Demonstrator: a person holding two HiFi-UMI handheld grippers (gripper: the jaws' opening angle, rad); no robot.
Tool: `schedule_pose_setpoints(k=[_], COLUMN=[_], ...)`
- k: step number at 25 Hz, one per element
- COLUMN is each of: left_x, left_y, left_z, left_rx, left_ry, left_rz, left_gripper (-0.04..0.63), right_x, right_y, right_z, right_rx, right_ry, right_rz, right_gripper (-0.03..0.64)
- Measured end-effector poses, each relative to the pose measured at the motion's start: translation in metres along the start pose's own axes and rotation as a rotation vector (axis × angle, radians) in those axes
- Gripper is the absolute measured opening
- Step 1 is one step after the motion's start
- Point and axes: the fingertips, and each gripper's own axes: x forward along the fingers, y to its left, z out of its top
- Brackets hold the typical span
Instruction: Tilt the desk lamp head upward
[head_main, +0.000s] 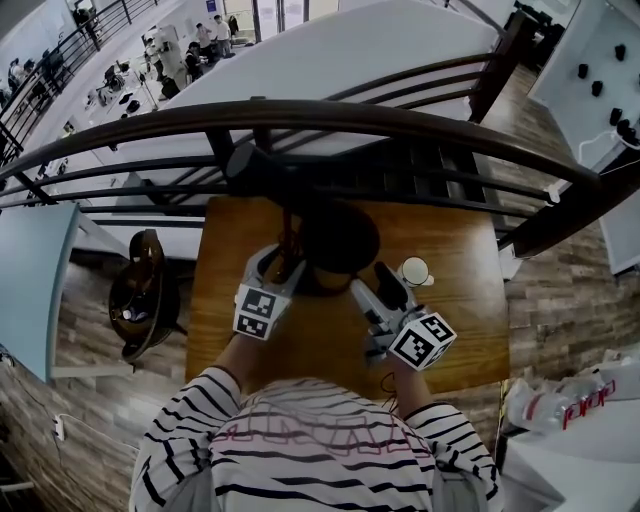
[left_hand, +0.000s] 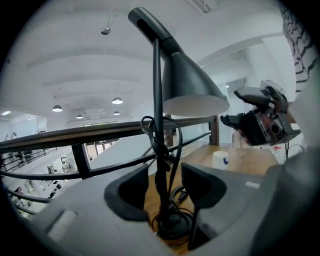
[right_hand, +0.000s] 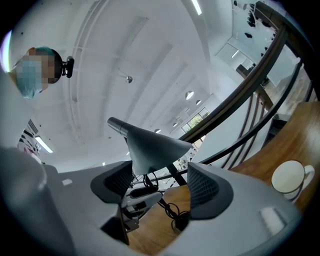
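- We count one desk lamp, and its dark lamp head (head_main: 340, 238) is in the middle of the far half of the one wooden table (head_main: 460, 335).
- The lamp has one thin stem (left_hand: 158, 100), one round base (left_hand: 172, 228) that stands on the wood, and one black cable (left_hand: 176, 137) that is looped around the stem.
- There is one white cup (head_main: 414, 271); it stands upright on the table, just to the right of the lamp.
- One dark railing (head_main: 300, 115) runs behind the table, along its far edge.
- There are two grippers, one in each hand of the person, and both striped sleeves reach forward to the lamp.
- The left gripper (left_hand: 165, 187) points a little downward to the lower part of the stem. Its jaws are apart and the stem stands between them with a gap on each side, so it grips nothing.
- The right gripper (right_hand: 160, 187) is held about level and is rolled to one side, near the cup. Its jaws are also wide apart; the lamp head shows above and between them, not touched, so this gripper also holds nothing.
- In the right gripper view, we see the left gripper between the jaws, close to the stem.
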Motion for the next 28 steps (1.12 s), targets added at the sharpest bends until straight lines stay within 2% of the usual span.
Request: schedule_pose_setpoints(k=[2,5,12,28], left_x=[0.005,0.007,0.009,0.009], left_y=[0.001,0.005,0.005,0.005], left_z=[-0.001,-0.002,0.0,-0.003], left_rx=[0.008,0.014,0.052,0.009], left_ry=[0.007,0.015,0.01,-0.004], left_rz=[-0.006,-0.002,-0.022,-0.049], left_gripper=[0.145,0.092,0.077,0.078], right_x=[0.003,0.007,0.012,0.013], right_y=[-0.002,-0.002,-0.003,0.007], right_z=[0.001,0.001,0.002,0.013], right_rx=[0.002,0.012,0.026,0.075], right_ry=[-0.002,-0.002,-0.003,-0.047], right_rz=[0.005,0.014,0.023,0.067], right_gripper=[0.331,0.331,0.331,0.337])
